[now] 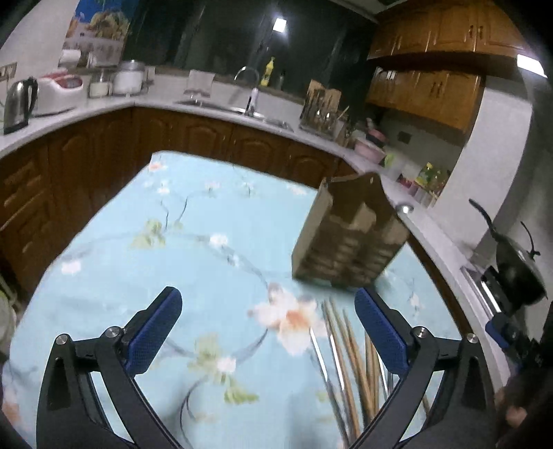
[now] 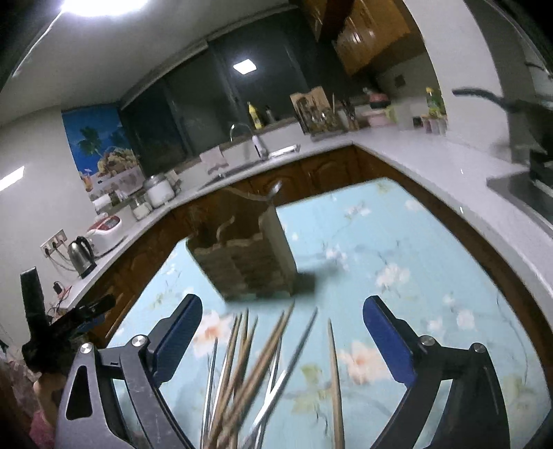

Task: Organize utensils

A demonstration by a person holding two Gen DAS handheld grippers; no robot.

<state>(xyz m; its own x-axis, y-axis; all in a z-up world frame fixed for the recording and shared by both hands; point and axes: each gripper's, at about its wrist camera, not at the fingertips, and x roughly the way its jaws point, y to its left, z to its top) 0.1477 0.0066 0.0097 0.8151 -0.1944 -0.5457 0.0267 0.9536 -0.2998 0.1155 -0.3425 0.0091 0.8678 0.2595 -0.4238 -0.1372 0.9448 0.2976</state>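
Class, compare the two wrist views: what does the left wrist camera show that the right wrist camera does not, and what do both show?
Only the left wrist view shows the dark pan at its right edge and the open left gripper.

Only the right wrist view shows the bright ceiling light and the open right gripper.

Both show the wooden utensil holder on the floral tablecloth, loose chopsticks, the kettle and the sink faucet.

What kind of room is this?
Most likely a home kitchen: there is a sink with a tap, an electric kettle on the counter, and wooden cabinets on the wall.
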